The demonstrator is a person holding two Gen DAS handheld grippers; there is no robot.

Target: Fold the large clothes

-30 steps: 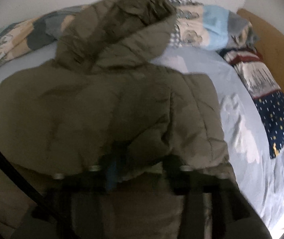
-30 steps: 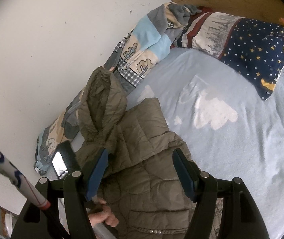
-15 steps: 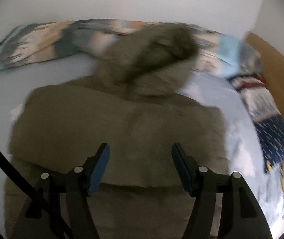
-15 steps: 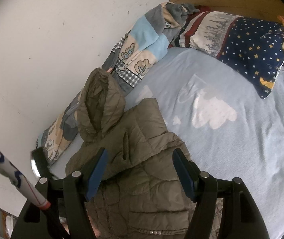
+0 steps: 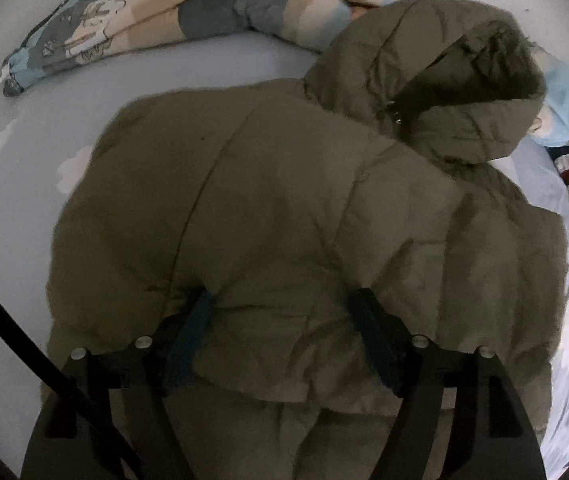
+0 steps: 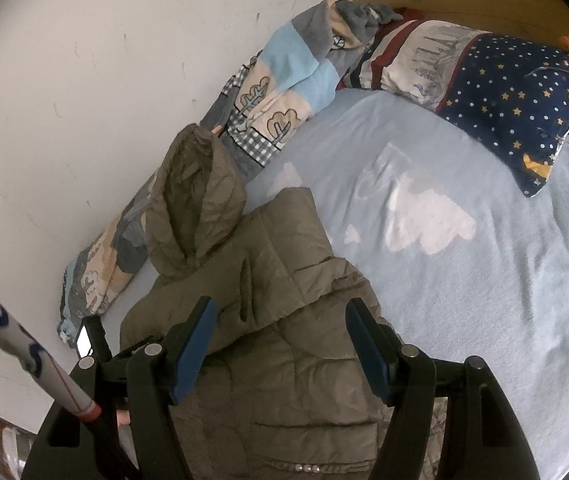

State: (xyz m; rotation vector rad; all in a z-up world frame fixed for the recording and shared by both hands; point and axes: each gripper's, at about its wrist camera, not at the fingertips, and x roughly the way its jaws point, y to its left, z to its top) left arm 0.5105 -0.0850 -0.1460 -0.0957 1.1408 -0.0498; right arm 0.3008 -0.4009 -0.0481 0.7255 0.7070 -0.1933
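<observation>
Between both open grippers' fingers lies jacket [image 5: 284, 208]

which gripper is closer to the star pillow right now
Right. The right gripper hovers open at the jacket's bed-side edge facing the star pillow; the left gripper presses into the jacket's far side.

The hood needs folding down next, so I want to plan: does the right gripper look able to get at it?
Probably yes. The right gripper is open over the jacket, and the hood lies ahead uncovered.
</observation>
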